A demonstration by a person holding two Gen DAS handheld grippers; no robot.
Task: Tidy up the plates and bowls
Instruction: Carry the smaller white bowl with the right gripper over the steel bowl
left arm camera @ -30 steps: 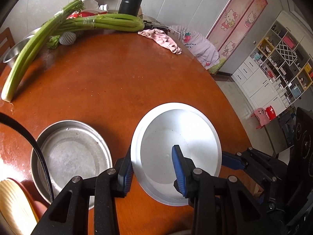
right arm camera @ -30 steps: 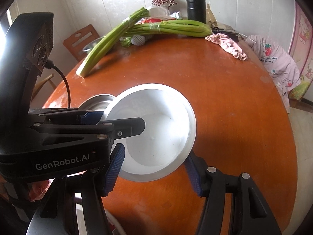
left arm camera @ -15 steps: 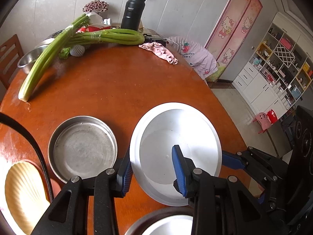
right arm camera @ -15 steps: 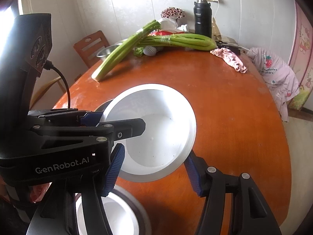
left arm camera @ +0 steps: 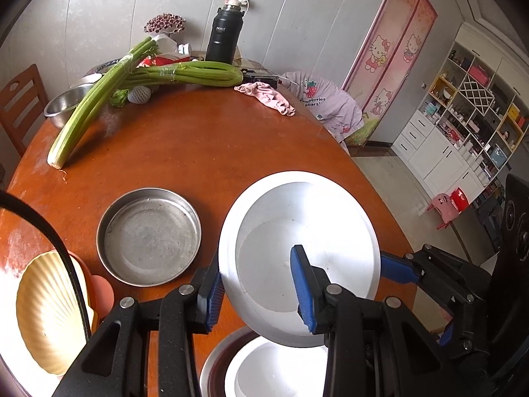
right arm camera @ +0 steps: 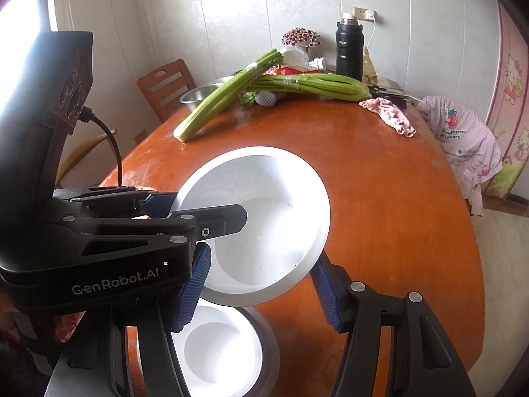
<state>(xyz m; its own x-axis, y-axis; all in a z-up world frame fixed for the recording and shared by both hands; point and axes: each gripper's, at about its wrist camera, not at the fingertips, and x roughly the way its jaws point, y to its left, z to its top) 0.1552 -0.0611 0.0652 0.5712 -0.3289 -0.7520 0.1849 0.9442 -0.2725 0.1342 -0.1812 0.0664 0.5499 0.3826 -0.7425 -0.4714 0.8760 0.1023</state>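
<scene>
White plate [left arm camera: 307, 231] was held clear of the counter [left arm camera: 198, 152], tilted, its far rim higher than the near one. Left gripper [left arm camera: 254, 284] was clamped on the near-left rim: one blue pad outside under the rim, the other pad inside the well. Right gripper [right arm camera: 261, 284] straddled the near-right part of the plate, fingers [right arm camera: 325, 292] at either side of it; whether its pads pressed the rim or only flanked it could not be told from either view. Both hands were about equally close to the plate, so neither had the advantage.

Directly below the plate's near edge sat a second white plate [left arm camera: 274, 370] nested in a metal dish [right arm camera: 267, 340], at the counter's near edge. The held plate lay forward of and above that stack, not yet over its centre. Judgement: if stacking there was meant, the plate needed to come back toward the holder and level out before lowering.

Left of it, an empty steel pan [left arm camera: 148, 236] rested on the counter, well apart. A shell-shaped dish [left arm camera: 46, 314] lay at far left. Celery bundles [left arm camera: 185, 74], a black flask [left arm camera: 224, 38] and a pink cloth [left arm camera: 267, 97] lined the far side.
</scene>
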